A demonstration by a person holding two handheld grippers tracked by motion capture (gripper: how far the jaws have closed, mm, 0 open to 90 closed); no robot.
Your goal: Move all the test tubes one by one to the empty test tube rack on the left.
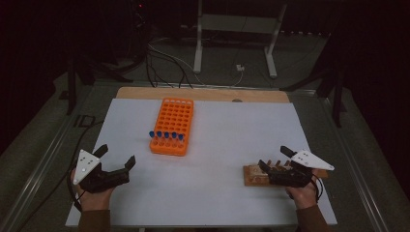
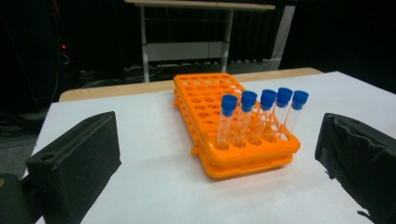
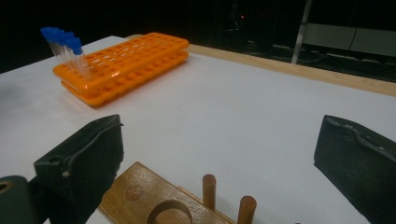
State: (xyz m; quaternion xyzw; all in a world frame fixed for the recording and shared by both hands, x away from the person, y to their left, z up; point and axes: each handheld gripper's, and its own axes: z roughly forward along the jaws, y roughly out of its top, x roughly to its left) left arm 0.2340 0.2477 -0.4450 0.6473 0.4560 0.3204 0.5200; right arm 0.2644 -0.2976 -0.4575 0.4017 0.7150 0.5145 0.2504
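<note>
Standing beyond left tool (image 1: 116, 159): orange rack (image 1: 173, 124).

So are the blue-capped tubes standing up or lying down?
Standing up. The five tubes sit in the front row of holes in the orange rack, blue caps on top.

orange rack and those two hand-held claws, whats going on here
A person holds a claw in each hand at a white table. The left claw hangs open and empty, short of the orange rack, where five blue-capped tubes stand in the near row. The right claw is open above a wooden peg block, gripping nothing.
</note>
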